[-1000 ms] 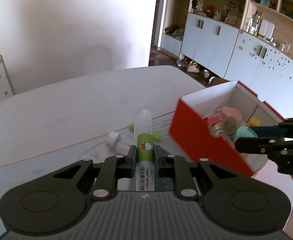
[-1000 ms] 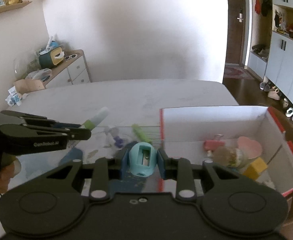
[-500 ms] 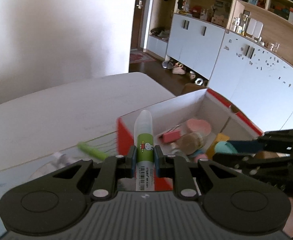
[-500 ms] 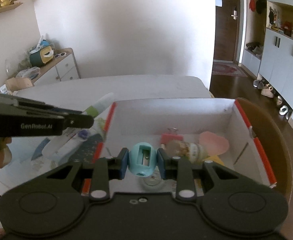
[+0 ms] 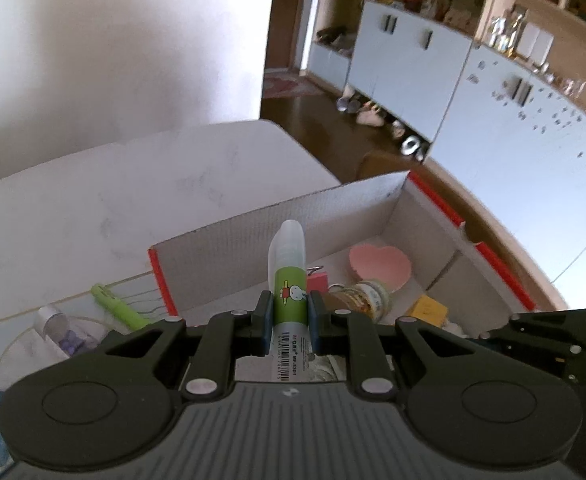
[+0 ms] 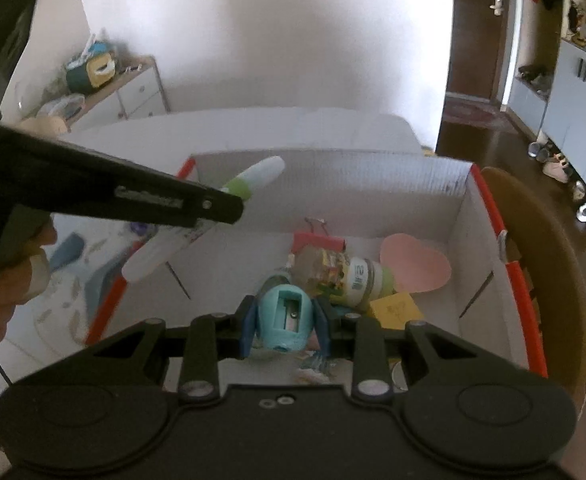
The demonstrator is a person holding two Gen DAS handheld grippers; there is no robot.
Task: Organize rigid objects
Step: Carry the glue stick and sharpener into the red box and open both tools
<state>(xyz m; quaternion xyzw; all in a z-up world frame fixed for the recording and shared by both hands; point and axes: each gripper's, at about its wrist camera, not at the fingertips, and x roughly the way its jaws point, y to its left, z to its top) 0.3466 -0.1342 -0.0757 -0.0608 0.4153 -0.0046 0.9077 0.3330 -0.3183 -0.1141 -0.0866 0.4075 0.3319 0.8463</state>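
Observation:
My left gripper [image 5: 289, 314] is shut on a white glue tube with a green label [image 5: 289, 280] and holds it above the near left corner of the red-edged white cardboard box [image 5: 277, 220]. It also shows in the right wrist view [image 6: 229, 208], with the tube [image 6: 253, 178] over the box's left wall. My right gripper [image 6: 287, 320] is shut on a teal pencil sharpener [image 6: 287, 314] and holds it over the box [image 6: 333, 172]. Inside the box lie a pink heart [image 6: 415, 266], a small bottle [image 6: 345, 272], a red clip [image 6: 319, 242] and a yellow block [image 6: 397, 308].
On the table left of the box lie a green marker [image 5: 119, 306] and a small clear vial with purple bits [image 5: 59, 330]. A brown chair back [image 6: 549, 280] stands right of the box. White cabinets [image 5: 433, 64] line the far wall.
Both grippers have moved right and forward over the box with their objects. The box has grown nearer and now fills the middle of both views.

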